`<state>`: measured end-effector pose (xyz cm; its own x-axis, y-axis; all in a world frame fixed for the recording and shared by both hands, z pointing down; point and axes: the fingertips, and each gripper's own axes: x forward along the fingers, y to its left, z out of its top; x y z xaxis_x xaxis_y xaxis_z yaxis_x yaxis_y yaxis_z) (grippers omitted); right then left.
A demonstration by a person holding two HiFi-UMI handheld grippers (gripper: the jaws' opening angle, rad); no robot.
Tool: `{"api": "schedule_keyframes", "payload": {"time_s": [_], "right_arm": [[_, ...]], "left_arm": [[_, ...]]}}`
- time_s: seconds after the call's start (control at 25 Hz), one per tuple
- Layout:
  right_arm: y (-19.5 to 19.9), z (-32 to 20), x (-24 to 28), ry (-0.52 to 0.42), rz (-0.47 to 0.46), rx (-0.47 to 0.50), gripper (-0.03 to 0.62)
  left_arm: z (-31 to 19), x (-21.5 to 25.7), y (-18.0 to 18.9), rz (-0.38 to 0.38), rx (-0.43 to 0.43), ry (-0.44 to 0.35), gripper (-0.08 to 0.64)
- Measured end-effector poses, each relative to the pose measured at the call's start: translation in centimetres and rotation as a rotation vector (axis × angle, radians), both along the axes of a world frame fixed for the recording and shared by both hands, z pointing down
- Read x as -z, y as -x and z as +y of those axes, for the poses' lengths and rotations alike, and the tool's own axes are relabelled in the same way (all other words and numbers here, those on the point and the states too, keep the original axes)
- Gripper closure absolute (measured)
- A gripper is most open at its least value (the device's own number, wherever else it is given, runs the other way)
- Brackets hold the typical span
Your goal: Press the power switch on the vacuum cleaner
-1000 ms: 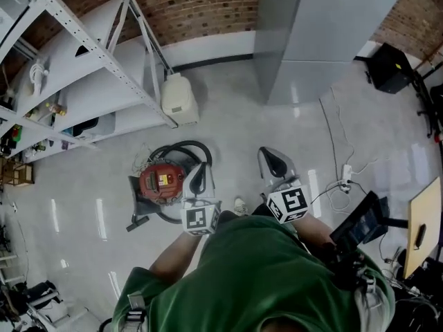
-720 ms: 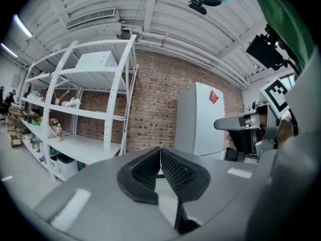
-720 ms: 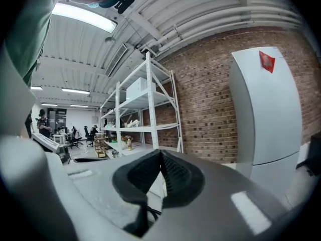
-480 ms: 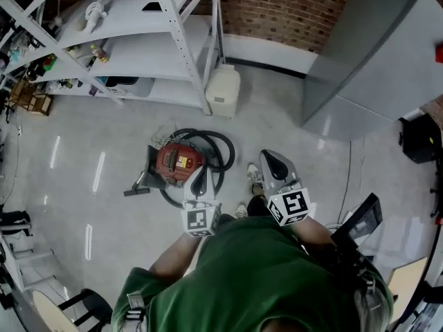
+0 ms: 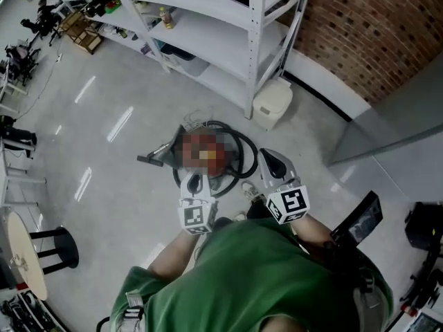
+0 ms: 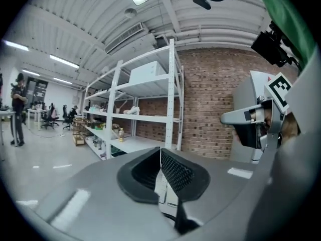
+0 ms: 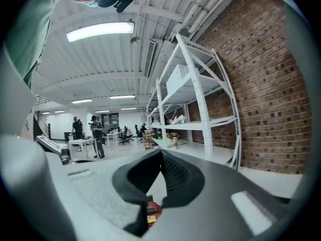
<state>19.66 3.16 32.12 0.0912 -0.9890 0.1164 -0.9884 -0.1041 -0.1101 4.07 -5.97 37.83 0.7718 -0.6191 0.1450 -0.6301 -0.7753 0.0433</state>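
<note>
The red canister vacuum cleaner (image 5: 202, 151) stands on the grey floor, and a mosaic patch blurs its top. Its black hose (image 5: 246, 159) loops round its right side, and the floor nozzle (image 5: 156, 158) lies to its left. My left gripper (image 5: 194, 181) hangs shut just short of the vacuum's near edge, high above the floor. My right gripper (image 5: 271, 160) is shut too, to the right of the hose. In the right gripper view a bit of the red vacuum (image 7: 151, 212) shows below the shut jaws (image 7: 160, 153). The left gripper view has its shut jaws (image 6: 160, 152) facing the shelves.
A white shelving rack (image 5: 257, 40) stands behind the vacuum, with a white bin (image 5: 271, 104) at its foot. A brick wall (image 5: 367, 33) runs at the back right. A round table (image 5: 19, 254) and black stool (image 5: 61, 245) are at the left. People (image 7: 95, 134) stand far off.
The head view has swung round: the shelves and the vacuum have slid right and up in the picture. Both grippers stay shut in front of the body.
</note>
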Motion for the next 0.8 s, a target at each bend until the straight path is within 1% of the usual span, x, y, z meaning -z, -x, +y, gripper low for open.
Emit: {"api": "schedule_keyframes", "payload": {"time_s": [0.16, 0.32, 0.48, 0.8], "right_arm": [[1.0, -2.8, 0.3, 0.0, -0.01, 0.134, 0.589], [1.1, -5.0, 0.5, -0.005, -0.017, 0.223, 0.589], [0.5, -6.8, 0.3, -0.004, -0.031, 0.27, 0.589], [0.0, -8.8, -1.9, 0.031, -0.057, 0.327, 0.589]], "left_arm": [[-0.8, 0.3, 1.8, -0.019, 0.122, 0.002, 0.552], [-1.4, 0.8, 2.1, -0.025, 0.197, -0.005, 0.552], [-2.5, 1.2, 2.0, -0.028, 0.254, -0.014, 0.552], [-3.2, -1.1, 2.7, -0.058, 0.343, 0.028, 0.552]]}}
